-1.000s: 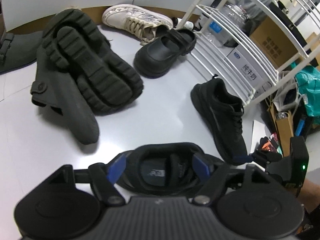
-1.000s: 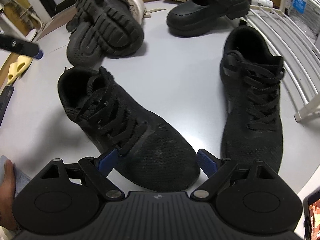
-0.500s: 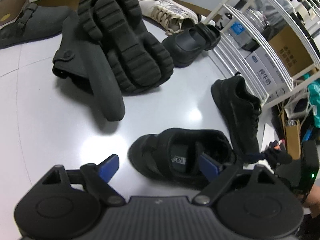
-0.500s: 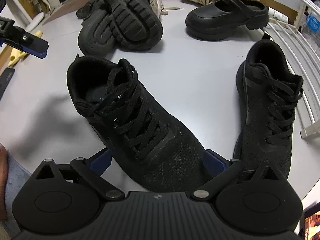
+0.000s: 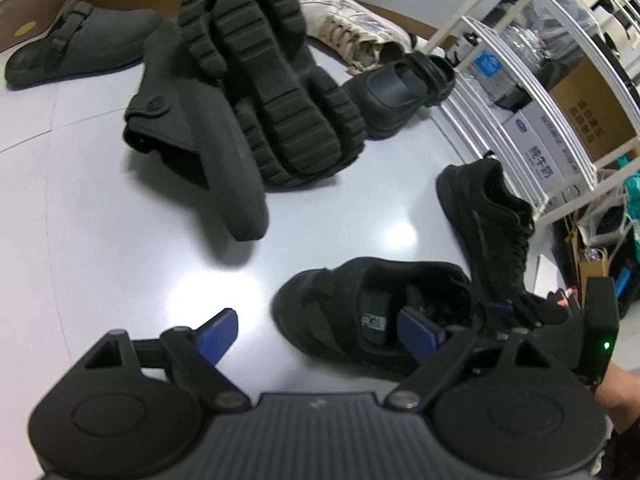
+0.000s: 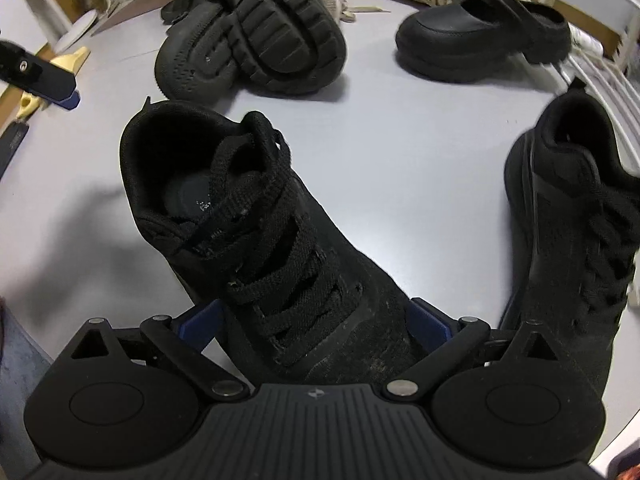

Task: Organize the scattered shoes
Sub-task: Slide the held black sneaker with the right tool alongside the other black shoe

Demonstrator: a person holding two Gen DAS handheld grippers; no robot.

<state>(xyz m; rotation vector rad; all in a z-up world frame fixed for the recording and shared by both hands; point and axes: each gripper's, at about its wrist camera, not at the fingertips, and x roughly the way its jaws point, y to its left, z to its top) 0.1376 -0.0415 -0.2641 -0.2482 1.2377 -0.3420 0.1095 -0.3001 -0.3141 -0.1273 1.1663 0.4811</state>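
Note:
A black lace-up sneaker (image 6: 280,252) lies on the grey floor with its toe between the pads of my right gripper (image 6: 316,320), which is shut on its forefoot. Its mate (image 6: 576,240) lies to the right by the white rack. In the left wrist view the held sneaker (image 5: 372,312) shows its opening, with the mate (image 5: 488,220) beyond it. My left gripper (image 5: 320,332) is open and empty, hovering just left of the sneaker's heel. My right gripper's body (image 5: 576,332) shows at that view's right edge.
Two dark chunky clogs (image 5: 240,120) lie overturned in a pile mid-floor. A black platform clog (image 5: 400,96), a white sneaker (image 5: 352,36) and a grey slip-on (image 5: 80,48) lie at the back. A white wire rack (image 5: 540,92) with boxes stands right.
My left gripper let go of the sneaker's heel, opened and drew back to the left. My right gripper moved forward and closed on the sneaker's forefoot.

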